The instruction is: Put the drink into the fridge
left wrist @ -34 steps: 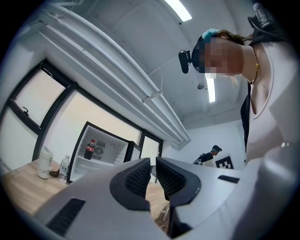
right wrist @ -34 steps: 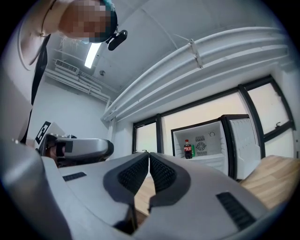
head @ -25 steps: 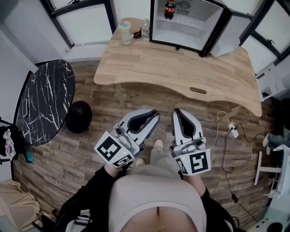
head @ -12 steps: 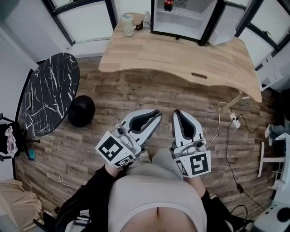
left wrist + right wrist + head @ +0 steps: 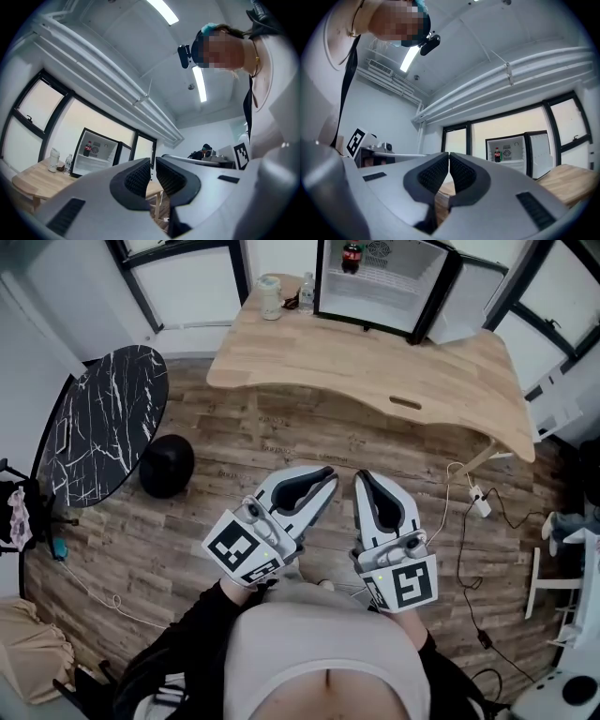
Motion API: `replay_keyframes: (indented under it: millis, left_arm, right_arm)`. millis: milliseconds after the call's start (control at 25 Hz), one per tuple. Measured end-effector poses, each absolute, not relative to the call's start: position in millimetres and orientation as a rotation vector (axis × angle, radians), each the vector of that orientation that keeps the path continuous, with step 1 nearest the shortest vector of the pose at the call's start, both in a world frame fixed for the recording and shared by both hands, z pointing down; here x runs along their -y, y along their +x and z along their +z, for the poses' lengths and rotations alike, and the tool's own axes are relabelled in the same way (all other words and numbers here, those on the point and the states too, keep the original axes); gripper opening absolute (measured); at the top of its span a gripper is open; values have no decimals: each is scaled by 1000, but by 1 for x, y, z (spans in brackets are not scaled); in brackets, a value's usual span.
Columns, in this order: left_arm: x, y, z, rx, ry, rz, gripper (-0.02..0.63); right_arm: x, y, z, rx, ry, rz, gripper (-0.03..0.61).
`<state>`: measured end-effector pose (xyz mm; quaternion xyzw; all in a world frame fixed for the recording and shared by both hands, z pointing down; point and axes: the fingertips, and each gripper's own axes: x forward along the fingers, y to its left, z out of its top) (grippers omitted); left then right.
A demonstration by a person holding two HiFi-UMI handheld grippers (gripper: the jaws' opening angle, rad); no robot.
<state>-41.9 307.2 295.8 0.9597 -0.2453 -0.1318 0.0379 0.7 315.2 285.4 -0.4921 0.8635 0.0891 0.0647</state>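
Pale wood of the desk lies a little farther off than a second ago. The person seems to have drawn back, while the left gripper and right gripper stay near the body, jaws together on nothing. The cola bottle stands on the top shelf of the fridge at the desk's far edge, its door open to the right — so the placing looks done. Left of it, a cup and water bottle.
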Motion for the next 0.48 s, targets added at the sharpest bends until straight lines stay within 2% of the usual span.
replay_keyframes:
  millis: [480]
  left_arm:
    - [-315,-36,294,757,2936,-423,40]
  right_arm:
    - [-322,6,291,-2621,-1486,241,28]
